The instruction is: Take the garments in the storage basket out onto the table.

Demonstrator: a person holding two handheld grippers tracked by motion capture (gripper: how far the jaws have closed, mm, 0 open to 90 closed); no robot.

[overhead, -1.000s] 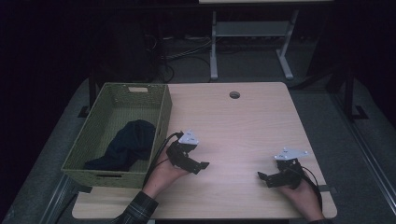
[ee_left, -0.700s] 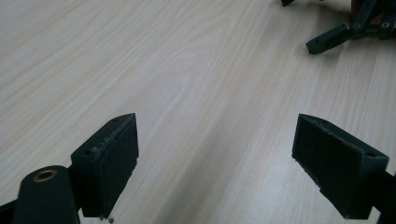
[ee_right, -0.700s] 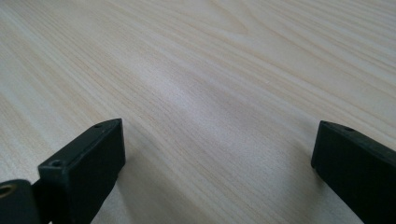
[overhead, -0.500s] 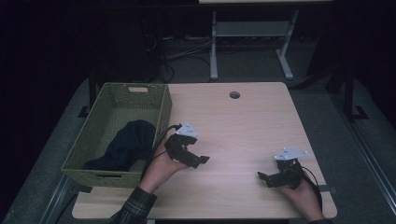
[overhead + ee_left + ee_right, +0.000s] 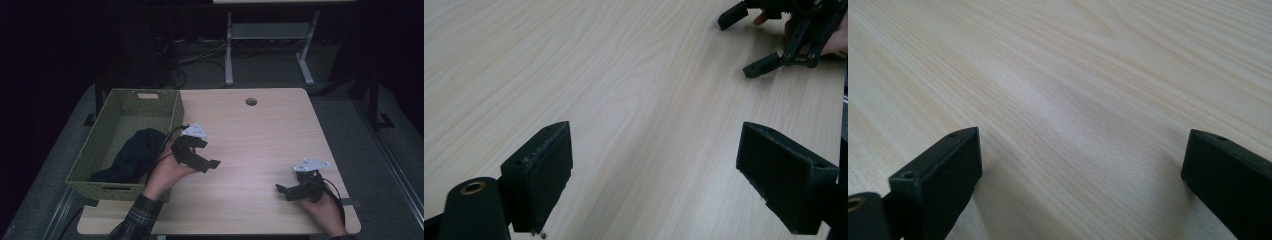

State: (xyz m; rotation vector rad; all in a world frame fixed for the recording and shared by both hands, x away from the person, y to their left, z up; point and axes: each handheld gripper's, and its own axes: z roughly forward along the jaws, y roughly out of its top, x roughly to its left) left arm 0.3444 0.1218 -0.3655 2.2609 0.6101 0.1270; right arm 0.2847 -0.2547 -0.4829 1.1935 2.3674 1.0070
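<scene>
From the high view, I have the left gripper [image 5: 212, 163] just off the right wall of the basket [image 5: 126, 104], lifted over bare table [image 5: 260, 135] and pointing toward the middle; the dark cloth [image 5: 134, 154] lies bunched in the near half of the basket, part of it draped up against that right wall. My right gripper [image 5: 280, 189] sits low by the near right corner, well apart from everything. I judge the cloth as good as put away — nothing else lies on the table to collect, so what is left looks like no more than parking both hands. In the left gripper view, my jaws stand wide apart with only wood grain between them, holding nothing; the right gripper [image 5: 751, 41] shows far off at the top right, its jaws open too. In the right gripper view, the jaws are spread just as wide over bare wood, empty. Hard to make out — the cloth is so dark against the basket that I cannot tell what garment it is or whether anything lies under it, and the room behind the table is mostly black.
</scene>
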